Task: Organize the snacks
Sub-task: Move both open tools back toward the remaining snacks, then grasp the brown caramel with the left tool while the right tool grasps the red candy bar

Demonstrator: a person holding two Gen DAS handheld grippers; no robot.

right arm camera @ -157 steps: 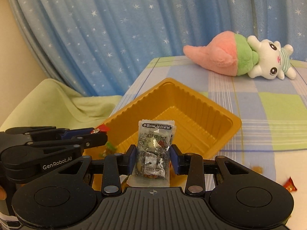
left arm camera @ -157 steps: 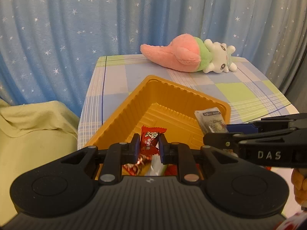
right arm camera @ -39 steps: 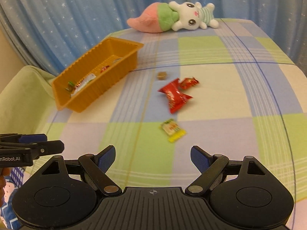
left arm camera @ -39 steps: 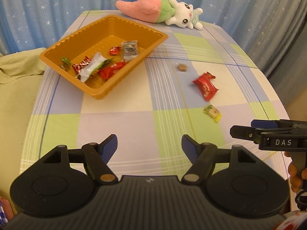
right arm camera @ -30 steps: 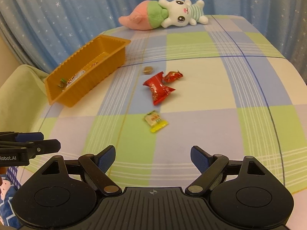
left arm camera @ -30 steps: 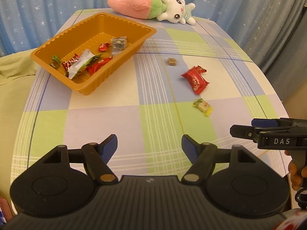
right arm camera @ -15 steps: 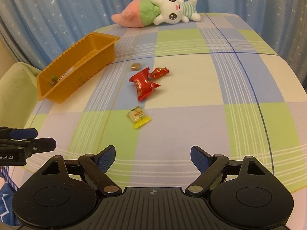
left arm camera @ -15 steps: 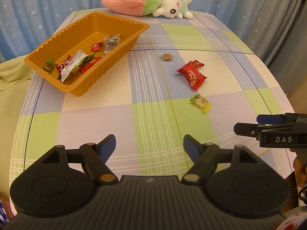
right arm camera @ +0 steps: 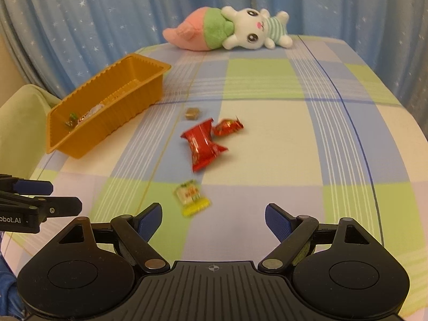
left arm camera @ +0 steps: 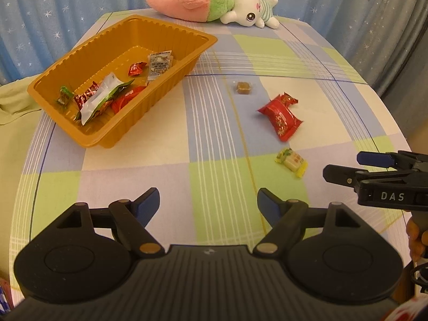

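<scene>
An orange tray at the table's left holds several wrapped snacks. Loose on the checked cloth lie a brown candy, a big red packet, a small red candy and a yellow-green candy. My left gripper hovers over bare cloth near the front edge, its jaws opening with nothing between them. My right gripper is open and empty, just short of the yellow-green candy.
A pink, green and white plush toy lies at the table's far edge before a blue starred curtain. A pale green cushion sits left of the table. A hand holds the right gripper at the table's right edge.
Both grippers have dropped and moved forward over the table, so the loose candies look nearer. The left jaws have spread a little wider. Five seconds ago each gripper held a snack over the tray.
</scene>
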